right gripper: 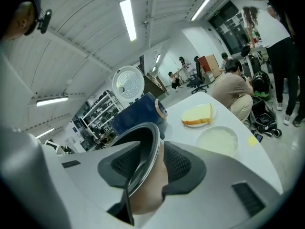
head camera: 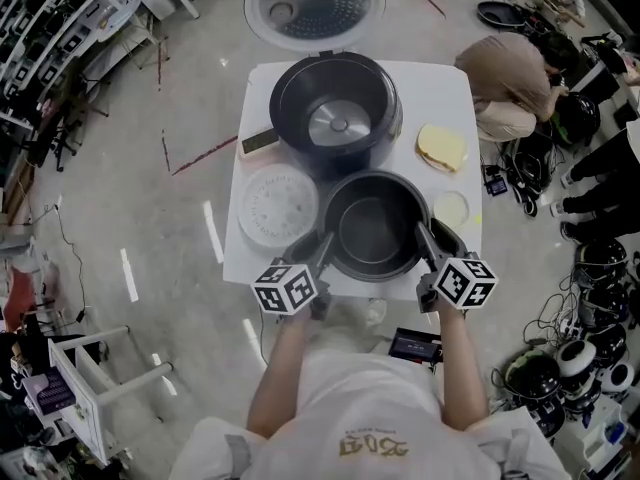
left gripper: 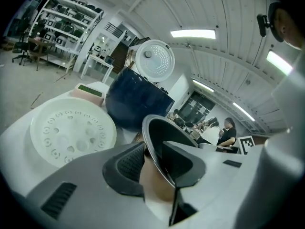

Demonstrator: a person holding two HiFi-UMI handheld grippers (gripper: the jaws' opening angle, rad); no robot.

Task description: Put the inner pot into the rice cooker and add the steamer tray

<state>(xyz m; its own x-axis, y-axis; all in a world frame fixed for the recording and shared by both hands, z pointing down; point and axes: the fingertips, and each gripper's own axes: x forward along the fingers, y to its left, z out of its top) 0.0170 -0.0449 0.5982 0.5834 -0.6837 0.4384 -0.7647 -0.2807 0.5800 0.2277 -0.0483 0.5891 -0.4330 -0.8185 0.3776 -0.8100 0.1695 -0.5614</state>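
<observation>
Bright, even light falls from ceiling strip lamps (left gripper: 193,33); streaks glint on the floor (head camera: 150,218), the white tabletop (head camera: 440,93) glares, the inner pot (head camera: 372,228) shows sheen. Both gripper views bulge fisheye-style, corners black, foreground soft.

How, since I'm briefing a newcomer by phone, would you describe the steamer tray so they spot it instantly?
On the white table, find the big dark rice cooker at the far edge. Just in front of it on the left, beside the dark inner pot, lies the steamer tray. It is the table's only flat white disc dotted with holes.
</observation>
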